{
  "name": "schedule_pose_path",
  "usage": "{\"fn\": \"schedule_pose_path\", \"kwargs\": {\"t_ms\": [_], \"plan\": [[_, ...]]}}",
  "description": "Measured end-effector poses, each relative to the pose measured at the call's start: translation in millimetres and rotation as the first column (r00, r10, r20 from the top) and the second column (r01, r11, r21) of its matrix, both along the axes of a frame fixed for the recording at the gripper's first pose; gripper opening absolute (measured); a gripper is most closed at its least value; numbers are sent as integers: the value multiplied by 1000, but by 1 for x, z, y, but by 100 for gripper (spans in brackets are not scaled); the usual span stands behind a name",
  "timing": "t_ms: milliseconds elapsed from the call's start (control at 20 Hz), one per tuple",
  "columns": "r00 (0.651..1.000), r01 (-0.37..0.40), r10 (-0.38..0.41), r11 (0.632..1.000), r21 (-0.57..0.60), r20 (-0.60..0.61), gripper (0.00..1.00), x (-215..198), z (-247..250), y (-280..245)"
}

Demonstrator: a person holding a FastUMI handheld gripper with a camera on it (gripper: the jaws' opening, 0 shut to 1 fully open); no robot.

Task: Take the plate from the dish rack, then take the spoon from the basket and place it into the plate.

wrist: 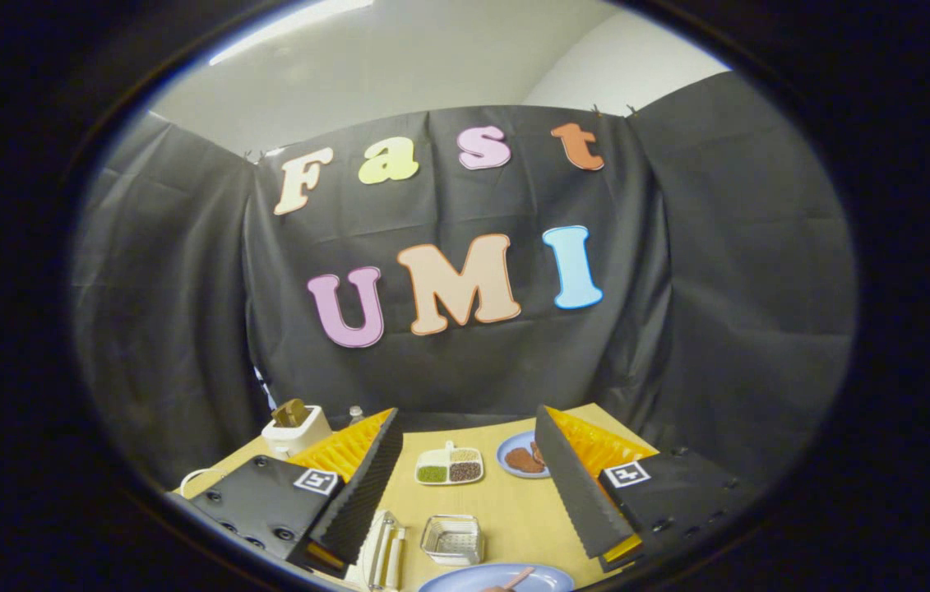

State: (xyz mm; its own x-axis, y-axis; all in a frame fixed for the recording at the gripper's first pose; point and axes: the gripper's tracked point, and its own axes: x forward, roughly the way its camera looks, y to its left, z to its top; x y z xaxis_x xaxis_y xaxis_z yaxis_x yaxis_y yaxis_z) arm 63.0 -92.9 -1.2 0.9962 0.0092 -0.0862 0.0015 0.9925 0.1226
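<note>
Your gripper (465, 485) sits nearest, its two fingers spread wide apart with nothing between the pads; left finger (366, 485) and right finger (571, 485) both show black ribbed faces backed by orange, each with a square marker on its black mount. You hold it high above a light wooden table (514, 510), tilted toward the black cloth wall. Between the fingers, close in, lies a blue plate (465, 580), cut off at the lowest part of the view, flat on the table. On it rests a pinkish handle, probably the spoon (519, 578); its bowl end is cut off, so you cannot be sure. Just beyond the plate stands a small wire basket (452, 539), square, looking empty from here. To the basket's left, touching the inner side of your left finger in the view, is a white slatted thing, likely the dish rack (384, 551); detail is too small to tell more. Farther along the table, between the fingertips, sits a white divided dish (449, 466) with green, brown and pale fillings in separate compartments. Just right of it, partly hidden behind your right finger, is a second blue plate (518, 455) carrying something brown. Beyond your left finger stands a white toaster (296, 427) with a brown slice sticking out of the top, and a small bottle top (356, 411) peeks up beside it.
</note>
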Motion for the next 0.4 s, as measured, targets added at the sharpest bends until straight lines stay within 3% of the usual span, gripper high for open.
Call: {"fn": "schedule_pose_path", "kwargs": {"t_ms": [400], "plan": [[1000, 3, -3, 1000, 19, -8, 100, -3, -5, -2]]}}
